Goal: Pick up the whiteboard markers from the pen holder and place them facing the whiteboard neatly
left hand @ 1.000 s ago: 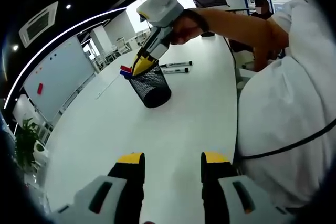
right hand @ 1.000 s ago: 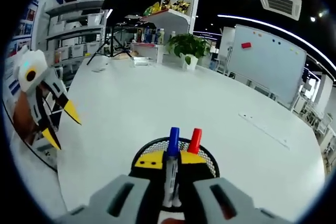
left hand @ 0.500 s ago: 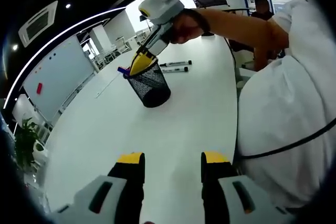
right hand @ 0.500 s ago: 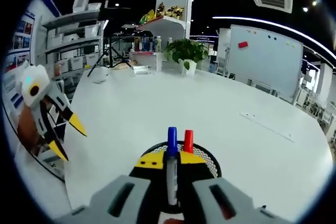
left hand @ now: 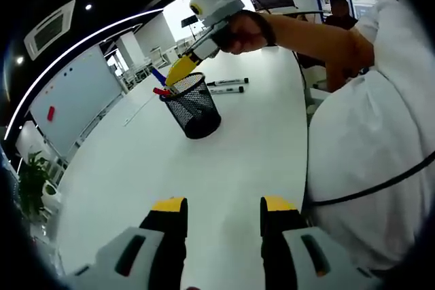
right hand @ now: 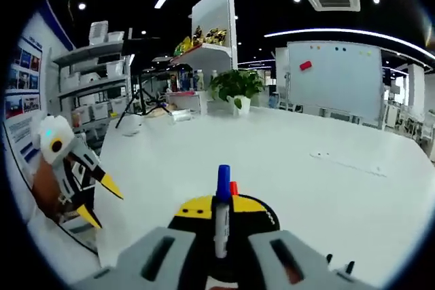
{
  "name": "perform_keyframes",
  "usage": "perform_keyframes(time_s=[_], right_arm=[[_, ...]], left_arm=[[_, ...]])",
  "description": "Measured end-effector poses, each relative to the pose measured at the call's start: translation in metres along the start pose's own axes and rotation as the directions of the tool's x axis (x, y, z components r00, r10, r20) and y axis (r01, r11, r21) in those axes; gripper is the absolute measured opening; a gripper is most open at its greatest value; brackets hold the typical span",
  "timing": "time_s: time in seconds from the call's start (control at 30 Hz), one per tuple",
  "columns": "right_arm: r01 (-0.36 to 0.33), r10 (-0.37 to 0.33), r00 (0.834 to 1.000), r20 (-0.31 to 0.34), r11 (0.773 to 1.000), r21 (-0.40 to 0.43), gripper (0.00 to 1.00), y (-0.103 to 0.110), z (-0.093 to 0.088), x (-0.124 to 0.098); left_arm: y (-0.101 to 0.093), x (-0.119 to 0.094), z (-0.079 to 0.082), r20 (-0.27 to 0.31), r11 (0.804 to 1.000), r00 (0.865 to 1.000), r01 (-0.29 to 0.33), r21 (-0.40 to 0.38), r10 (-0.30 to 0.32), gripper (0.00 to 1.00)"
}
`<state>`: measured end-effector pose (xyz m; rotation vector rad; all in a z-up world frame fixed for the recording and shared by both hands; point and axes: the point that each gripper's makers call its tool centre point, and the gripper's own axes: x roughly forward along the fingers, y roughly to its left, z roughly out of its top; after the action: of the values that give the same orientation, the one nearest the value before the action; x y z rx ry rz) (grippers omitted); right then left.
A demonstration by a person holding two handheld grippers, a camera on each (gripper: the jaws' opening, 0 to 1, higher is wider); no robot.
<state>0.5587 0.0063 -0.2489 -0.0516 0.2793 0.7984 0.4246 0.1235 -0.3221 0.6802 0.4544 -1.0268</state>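
A black mesh pen holder stands on the white table. My right gripper hangs just above its rim, shut on a blue-capped marker lifted partly out. A red-capped marker stays in the holder, leaning over the rim. Two black-capped markers lie side by side on the table beyond the holder. My left gripper is open low over the near table with nothing between its fingers; it also shows at the left edge of the right gripper view. The whiteboard stands across the room.
A person's white sleeve and body crowd the table's right side. Another person sits at the far end. A potted plant, shelves and a tripod stand past the table. A thin ruler-like strip lies on the table.
My right gripper has risen out of the holder with the blue-capped marker, which now stands clear of the red one. The left gripper has stayed put.
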Motion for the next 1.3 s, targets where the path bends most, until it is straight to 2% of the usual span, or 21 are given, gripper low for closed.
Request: perform_keyframes(time_s=[0.17,0.23,0.47,0.6,0.73,0.9,1.0,1.13,1.3], right_arm=[[-0.017,0.015,0.999,0.048,0.999,0.044,0.07,0.002,0.006,-0.007],[-0.026,0.022,0.998,0.059,0.998,0.063,0.07,-0.005,0.008,-0.011],[-0.040,0.026,0.993,0.114,0.992,0.123,0.07,-0.007,0.018,-0.018],[-0.057,0.030,0.988,0.153,0.983,0.175,0.07,-0.009,0.028,-0.025],[-0.066,0.032,0.982,0.187,0.983,0.174,0.07,-0.007,0.040,-0.033],[-0.042,0.007,0.976,0.219,0.987,0.155,0.07,-0.013,0.056,-0.046],[-0.027,-0.018,0.969,0.246,0.984,0.179,0.07,-0.020,0.068,-0.057],[0.012,-0.049,0.973,0.227,0.986,0.163,0.07,-0.026,0.070,-0.064],[0.034,-0.077,0.965,0.252,0.985,0.169,0.07,-0.036,0.080,-0.081]], left_arm=[[0.000,0.000,0.001,0.001,1.000,1.000,0.001,0.002,-0.001,0.45],[-0.001,0.000,0.000,0.000,1.000,1.000,0.001,0.002,-0.001,0.45],[0.000,0.000,0.000,-0.003,1.000,1.000,-0.001,0.000,0.001,0.45],[0.001,0.000,-0.002,-0.007,1.000,1.000,-0.005,-0.002,0.005,0.45],[0.003,-0.001,-0.002,-0.002,1.000,1.000,-0.011,-0.009,0.011,0.45],[0.002,-0.002,-0.001,0.003,1.000,1.000,-0.008,-0.005,0.008,0.45],[0.005,-0.003,0.004,0.025,1.000,1.000,-0.016,-0.016,0.016,0.46],[0.007,-0.004,0.007,0.035,0.999,0.999,-0.028,-0.017,0.028,0.46],[0.001,-0.004,0.011,0.052,1.000,0.999,-0.005,-0.010,0.005,0.46]])
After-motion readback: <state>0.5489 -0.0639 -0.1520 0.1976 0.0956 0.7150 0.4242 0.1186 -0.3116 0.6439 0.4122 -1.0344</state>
